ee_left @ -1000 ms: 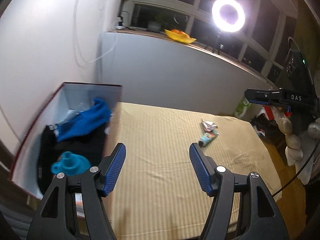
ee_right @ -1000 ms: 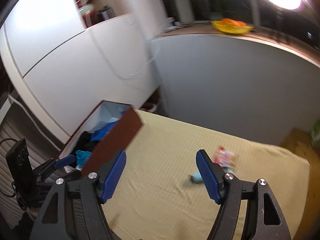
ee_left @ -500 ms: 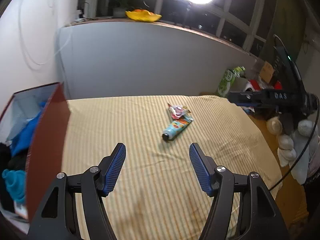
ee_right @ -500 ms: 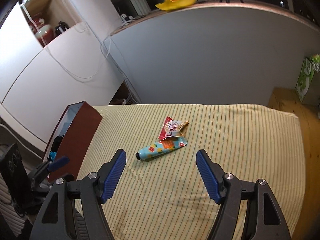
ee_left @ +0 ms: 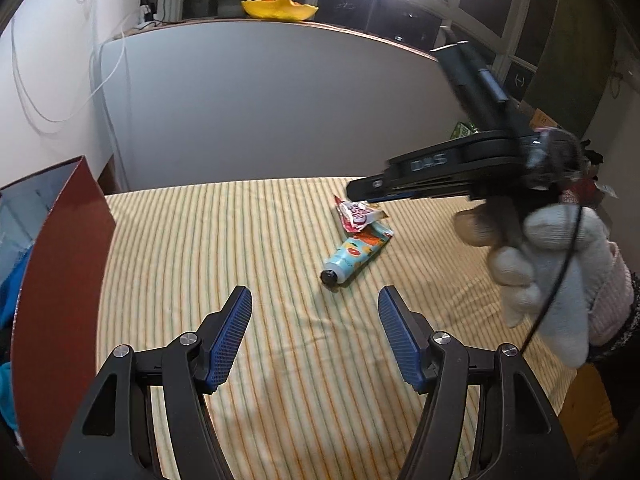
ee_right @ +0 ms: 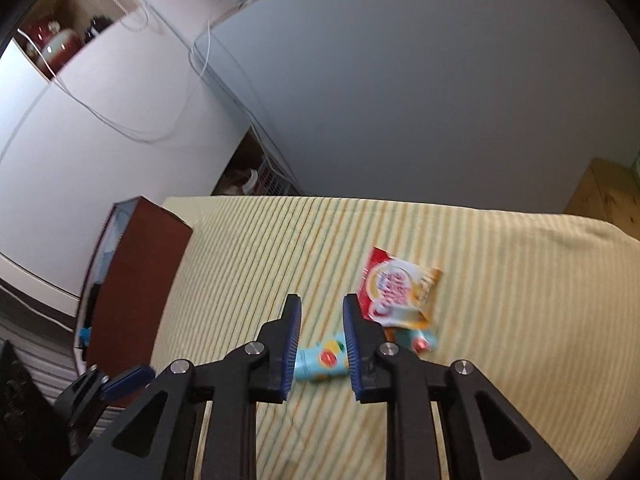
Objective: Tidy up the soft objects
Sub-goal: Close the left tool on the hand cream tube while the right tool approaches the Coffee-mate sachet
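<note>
A light-blue cream tube [ee_left: 356,256] [ee_right: 320,360] lies on the striped yellow cloth [ee_left: 240,240], with a red and white sachet [ee_left: 358,216] [ee_right: 394,292] resting on its far end. My left gripper [ee_left: 316,304] is open, low over the cloth just short of the tube's black cap. My right gripper [ee_right: 320,300] [ee_left: 360,194] hangs over the tube and sachet. Its jaws are closing and stand narrow, with a gap between the pads. In the right wrist view the tube shows between the fingers lower down, and I see no pad pressing on it.
A dark red box [ee_left: 60,280] [ee_right: 136,280] stands at the cloth's left edge with blue fabric [ee_left: 12,292] inside. A gloved hand [ee_left: 552,264] carries the right gripper. A grey wall with a yellow bowl [ee_left: 280,8] on its ledge runs behind.
The right gripper has dropped towards the tube and sachet and its jaws have narrowed. The left gripper has swung away from the box towards the tube, still open.
</note>
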A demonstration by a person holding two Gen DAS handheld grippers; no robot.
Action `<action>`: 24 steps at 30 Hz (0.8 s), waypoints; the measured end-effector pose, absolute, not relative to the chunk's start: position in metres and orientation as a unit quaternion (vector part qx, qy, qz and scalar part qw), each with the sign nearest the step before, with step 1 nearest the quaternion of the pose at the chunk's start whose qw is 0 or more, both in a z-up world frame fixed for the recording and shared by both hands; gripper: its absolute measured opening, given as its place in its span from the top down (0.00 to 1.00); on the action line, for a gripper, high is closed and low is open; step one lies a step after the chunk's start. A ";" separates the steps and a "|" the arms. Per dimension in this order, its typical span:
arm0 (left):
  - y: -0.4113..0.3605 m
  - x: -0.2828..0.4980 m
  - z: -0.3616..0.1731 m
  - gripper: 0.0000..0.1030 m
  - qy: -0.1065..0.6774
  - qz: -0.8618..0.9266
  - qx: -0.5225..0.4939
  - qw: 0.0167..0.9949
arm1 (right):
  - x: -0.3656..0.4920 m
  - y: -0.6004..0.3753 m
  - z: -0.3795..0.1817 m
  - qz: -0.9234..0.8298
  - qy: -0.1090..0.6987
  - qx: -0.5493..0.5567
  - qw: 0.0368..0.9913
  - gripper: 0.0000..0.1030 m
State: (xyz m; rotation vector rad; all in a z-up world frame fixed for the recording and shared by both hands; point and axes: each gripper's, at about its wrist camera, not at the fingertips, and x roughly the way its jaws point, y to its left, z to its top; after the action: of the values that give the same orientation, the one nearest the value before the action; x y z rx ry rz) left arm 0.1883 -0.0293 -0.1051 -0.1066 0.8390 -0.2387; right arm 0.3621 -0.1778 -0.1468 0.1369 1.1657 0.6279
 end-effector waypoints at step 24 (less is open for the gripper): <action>-0.043 0.212 -0.118 0.37 0.422 -0.133 -0.038 0.896 | 0.393 -0.178 -0.193 0.208 0.585 0.041 0.783 0.86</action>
State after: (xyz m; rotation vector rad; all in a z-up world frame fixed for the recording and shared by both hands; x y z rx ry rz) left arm 0.2117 -0.0428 -0.1184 -0.0790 0.8735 -0.2748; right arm 0.3933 -0.1777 -0.1929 0.0891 1.2630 0.4492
